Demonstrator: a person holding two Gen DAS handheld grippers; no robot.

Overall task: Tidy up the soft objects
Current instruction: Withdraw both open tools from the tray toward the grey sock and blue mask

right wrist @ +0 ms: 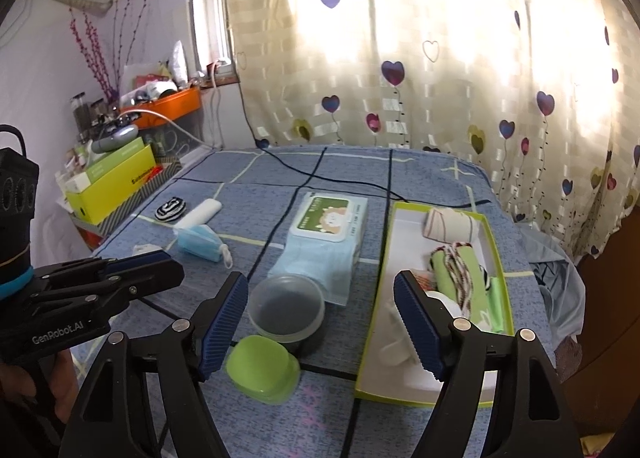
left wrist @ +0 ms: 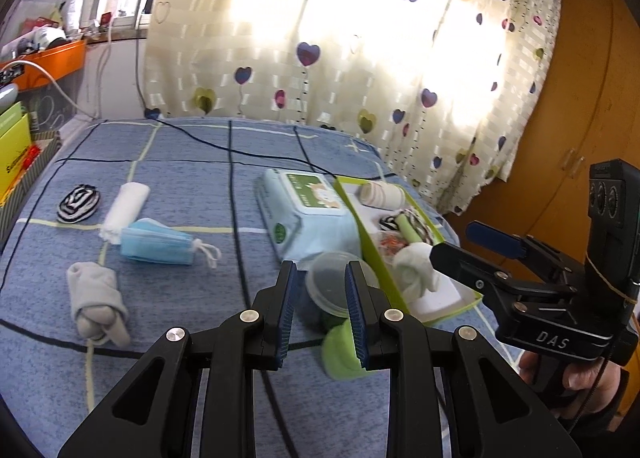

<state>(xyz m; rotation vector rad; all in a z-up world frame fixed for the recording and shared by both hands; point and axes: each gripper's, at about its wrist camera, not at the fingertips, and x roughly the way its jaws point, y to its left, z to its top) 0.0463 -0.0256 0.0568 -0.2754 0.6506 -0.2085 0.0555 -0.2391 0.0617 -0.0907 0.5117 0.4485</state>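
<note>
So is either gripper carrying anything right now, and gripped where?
Nothing is held. The left gripper has an empty gap between its fingers, and the right gripper stands wide open over the bed, with nothing between its pads.

Both fisheye views look forward and slightly down along their own black fingers, low and close over the blue checked bedspread (left wrist: 180, 177), facing the heart-patterned curtain (right wrist: 400, 57). Both share the pale blue wet-wipes pack (left wrist: 308, 209), the clear round plastic tub (right wrist: 286, 308) and the green-edged cardboard tray (right wrist: 384, 270). Each also catches the other gripper at its edge.
</note>
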